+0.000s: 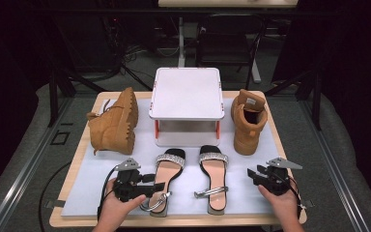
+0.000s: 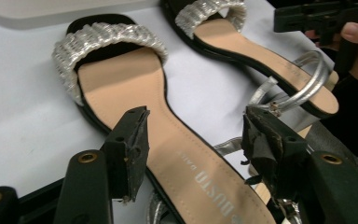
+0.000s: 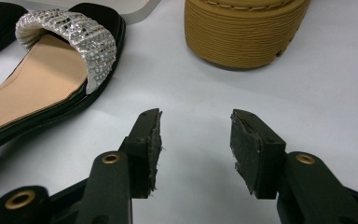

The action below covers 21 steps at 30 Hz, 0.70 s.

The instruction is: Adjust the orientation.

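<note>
Here the left gripper (image 1: 155, 185) straddles the heel half of the left sandal (image 1: 166, 180), jaws spread and clasping nothing; in the left gripper view one pad sits by the insole's edge and the other near the silver ankle strap (image 2: 303, 84) of the right sandal (image 2: 265, 51). The left sandal lies at about 7 o'clock on the white mat (image 1: 96, 188), toe pointing to 12, with its partner just beside it at 5 o'clock. The right gripper (image 1: 254, 172) hovers at 4 o'clock over bare mat, jaws likewise parted and empty.

The step in hand looks like a grasp on the left sandal, and it would go best if the jaws close across the narrow waist of the sole, both pads biting the thin black rim rather than the loose strap loop (image 1: 155, 201), which would slip and swing. Lowering until the pads flank the sole edge, then closing squarely, should keep the flat shoe level.

The sandals have smooth tan insoles, black edging and sparkling beaded toe bands (image 2: 107, 39). The two boots (image 1: 113, 123) are tan suede with ridged, lugged soles, one on its side at 10 o'clock, one upright at 2. A white plastic two-tier rack (image 1: 187, 92) stands at 12.
</note>
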{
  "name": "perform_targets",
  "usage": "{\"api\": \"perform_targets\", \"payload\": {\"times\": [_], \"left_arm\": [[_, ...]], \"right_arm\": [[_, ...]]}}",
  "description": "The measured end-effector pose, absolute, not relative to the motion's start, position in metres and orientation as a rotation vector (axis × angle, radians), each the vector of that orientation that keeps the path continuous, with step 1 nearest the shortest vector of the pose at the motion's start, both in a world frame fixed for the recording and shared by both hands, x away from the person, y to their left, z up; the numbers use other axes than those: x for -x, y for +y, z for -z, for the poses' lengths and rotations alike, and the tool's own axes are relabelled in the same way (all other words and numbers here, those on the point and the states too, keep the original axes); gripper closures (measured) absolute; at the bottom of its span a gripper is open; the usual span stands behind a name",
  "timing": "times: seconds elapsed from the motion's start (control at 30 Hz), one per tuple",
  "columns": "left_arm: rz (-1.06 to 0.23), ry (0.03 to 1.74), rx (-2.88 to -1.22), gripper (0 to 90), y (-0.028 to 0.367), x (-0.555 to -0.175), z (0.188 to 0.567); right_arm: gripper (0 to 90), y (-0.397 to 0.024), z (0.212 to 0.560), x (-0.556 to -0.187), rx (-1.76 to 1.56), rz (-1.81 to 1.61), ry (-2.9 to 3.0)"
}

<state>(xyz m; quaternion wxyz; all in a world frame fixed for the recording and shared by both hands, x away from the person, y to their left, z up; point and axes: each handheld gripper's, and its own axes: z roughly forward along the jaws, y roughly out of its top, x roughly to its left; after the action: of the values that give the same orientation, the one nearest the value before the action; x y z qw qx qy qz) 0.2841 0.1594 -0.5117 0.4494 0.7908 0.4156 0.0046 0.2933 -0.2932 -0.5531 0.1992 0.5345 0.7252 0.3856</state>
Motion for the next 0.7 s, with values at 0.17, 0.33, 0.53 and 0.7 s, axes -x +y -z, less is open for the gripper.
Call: {"api": "perform_targets", "payload": {"times": [0.17, 0.33, 0.53, 0.7], "left_arm": [[-0.047, 1.095, -2.004, 40.2, 0.156, -0.288, 0.512], [-0.048, 1.164, -2.040, 34.2, 0.149, -0.298, 0.514], [-0.002, 1.245, -2.064, 26.6, 0.138, -0.309, 0.518], [0.037, 1.272, -2.097, 25.9, 0.128, -0.315, 0.522]], "right_arm": [[52.4, -0.293, 0.554, -0.293, -1.502, -1.084, 2.023], [52.0, -0.294, 0.555, -0.294, -1.509, -1.082, 2.028], [51.5, -0.294, 0.556, -0.294, -1.512, -1.083, 2.031], [51.2, -0.294, 0.556, -0.294, -1.517, -1.081, 2.034]]}}
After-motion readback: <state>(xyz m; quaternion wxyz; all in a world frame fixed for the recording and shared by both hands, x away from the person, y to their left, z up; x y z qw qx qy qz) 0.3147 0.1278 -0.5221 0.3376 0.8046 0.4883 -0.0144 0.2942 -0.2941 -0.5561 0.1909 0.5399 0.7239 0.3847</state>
